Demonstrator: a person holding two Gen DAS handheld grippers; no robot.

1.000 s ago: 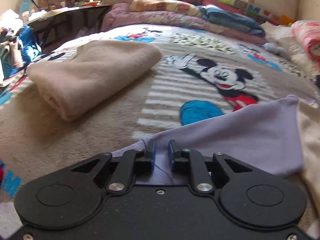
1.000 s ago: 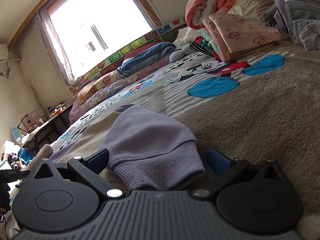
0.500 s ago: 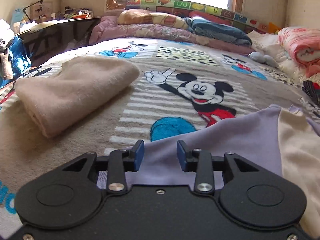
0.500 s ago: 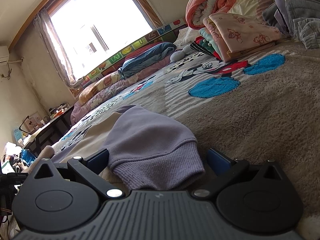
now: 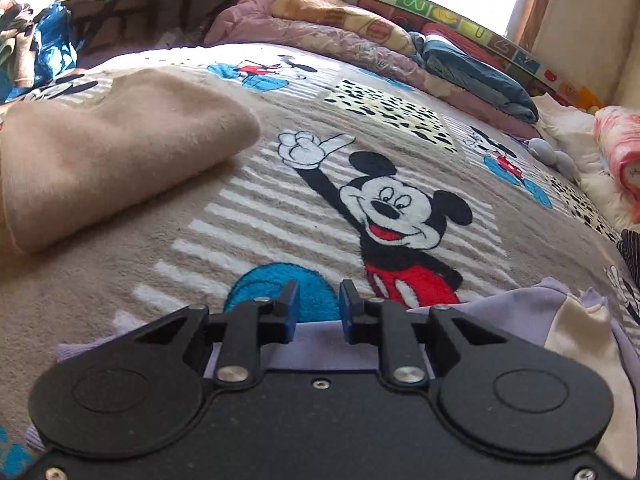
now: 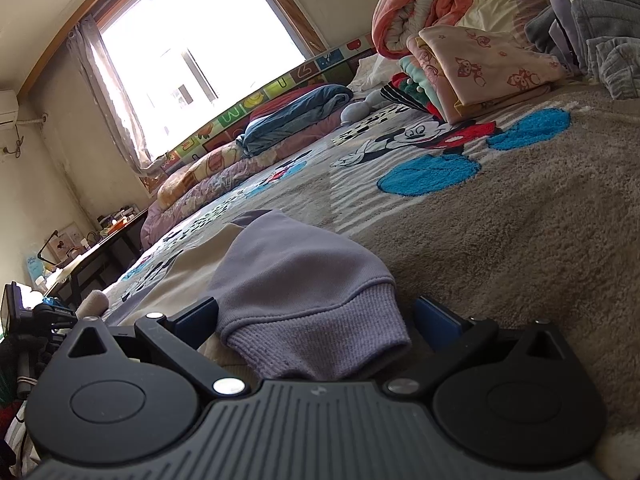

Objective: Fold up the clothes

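Between the right gripper [image 6: 316,316] jaws, spread wide: lavender sleeve cuff [image 6: 316,340], unpinched, on the bed [image 6: 520,240]. Left gripper [image 5: 318,312] jaws just narrowing, gapped, empty above fabric. Better centre the cuff before squeezing.

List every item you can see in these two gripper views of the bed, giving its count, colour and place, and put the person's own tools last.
Sweatshirt: one, lilac with cream panels, near edge of the bed; its ribbed cuff lies between the right gripper's fingers.
Folded blanket: one, beige, left on the bed.
Bedspread: one, tan with cartoon mouse prints, covering the bed.
Rolled quilts: several, purple, yellow and blue, under the window.
Folded laundry pile: one stack, pink, cream and grey, far right.
Desk: one, dark, cluttered, far left.
Left gripper: black with blue pads, jaws just closing, apart, above the lilac fabric.
Right gripper: black, wide open around the cuff.
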